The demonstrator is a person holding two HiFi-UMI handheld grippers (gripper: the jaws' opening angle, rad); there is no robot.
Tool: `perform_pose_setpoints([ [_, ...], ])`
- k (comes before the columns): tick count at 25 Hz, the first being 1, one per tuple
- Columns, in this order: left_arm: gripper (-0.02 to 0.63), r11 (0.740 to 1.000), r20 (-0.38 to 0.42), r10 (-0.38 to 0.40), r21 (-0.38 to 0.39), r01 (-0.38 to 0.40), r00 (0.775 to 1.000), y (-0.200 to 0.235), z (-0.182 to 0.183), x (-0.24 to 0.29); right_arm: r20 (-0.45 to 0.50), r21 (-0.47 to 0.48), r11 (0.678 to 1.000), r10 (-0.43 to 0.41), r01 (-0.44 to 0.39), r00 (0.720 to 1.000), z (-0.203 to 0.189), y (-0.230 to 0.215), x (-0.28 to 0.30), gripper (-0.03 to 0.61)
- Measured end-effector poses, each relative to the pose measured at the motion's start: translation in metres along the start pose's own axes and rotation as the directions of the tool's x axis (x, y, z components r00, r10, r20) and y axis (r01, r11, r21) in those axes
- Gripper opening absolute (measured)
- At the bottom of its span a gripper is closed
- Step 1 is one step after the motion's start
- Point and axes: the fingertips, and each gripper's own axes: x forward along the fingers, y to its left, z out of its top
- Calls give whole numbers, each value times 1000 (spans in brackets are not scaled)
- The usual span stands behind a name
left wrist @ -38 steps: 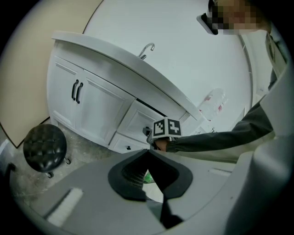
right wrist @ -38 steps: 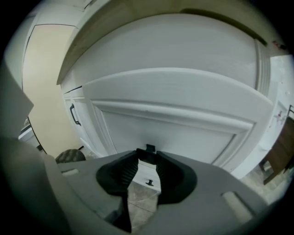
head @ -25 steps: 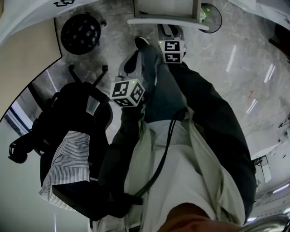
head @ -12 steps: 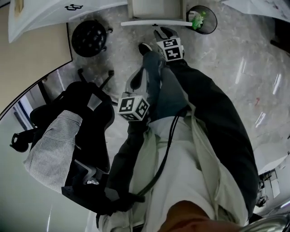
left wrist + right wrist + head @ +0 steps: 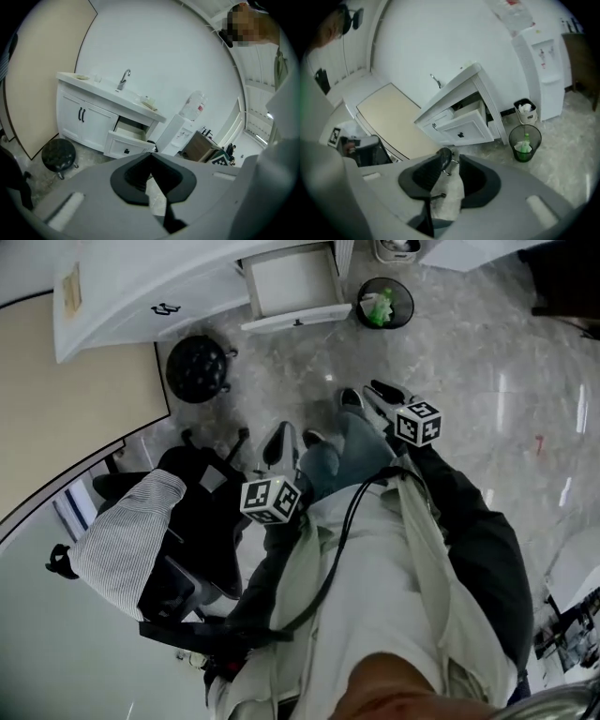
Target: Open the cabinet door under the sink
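Left gripper (image 5: pixel 151 157): fingers together at the tips, holding nothing.
Right gripper (image 5: pixel 449 158): fingers slightly apart, nothing between them.
Stool (image 5: pixel 58 152): black, on the floor in front of the cabinet.
Drawer (image 5: pixel 125 146): pulled out, just beside the doors.
Cabinet door (image 5: pixel 97 127): white and closed under the sink surface, well apart from both grippers.
Handle (image 5: pixel 82 114): paired black vertical pulls where the two doors meet.
Handling: probably a light, stiff, hinged panel that swings easily.
Hold: clamp one pull; it looks slim and smooth, so it may slip.
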Motion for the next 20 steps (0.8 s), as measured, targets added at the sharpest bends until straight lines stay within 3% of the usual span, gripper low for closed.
perform_pose_setpoints([
  [3, 8, 995, 19, -90, 51, 89, 996, -18, 9, -2, 112, 69, 998, -13, 5, 994, 9, 16, -48, 123],
  [9, 8, 964, 8, -243, 113, 240, 970, -47, -12, -64, 321, 19, 991, -134, 135, 937, -4, 104, -106, 121],
  [11, 8, 963, -18, -246, 110, 247, 969, -48, -33, -82, 330, 1, 989, -140, 148, 933, -26, 133, -111, 121],
  [14, 8, 957, -44, -263, 117, 266, 964, -54, -50, -93, 285, -19, 995, -93, 103, 954, -62, 166, -110, 121],
  [20, 8, 907, -73, -354, 217, 361, 932, -90, -64, -111, 330, -32, 998, -48, 62, 943, -84, 190, -141, 121],
])
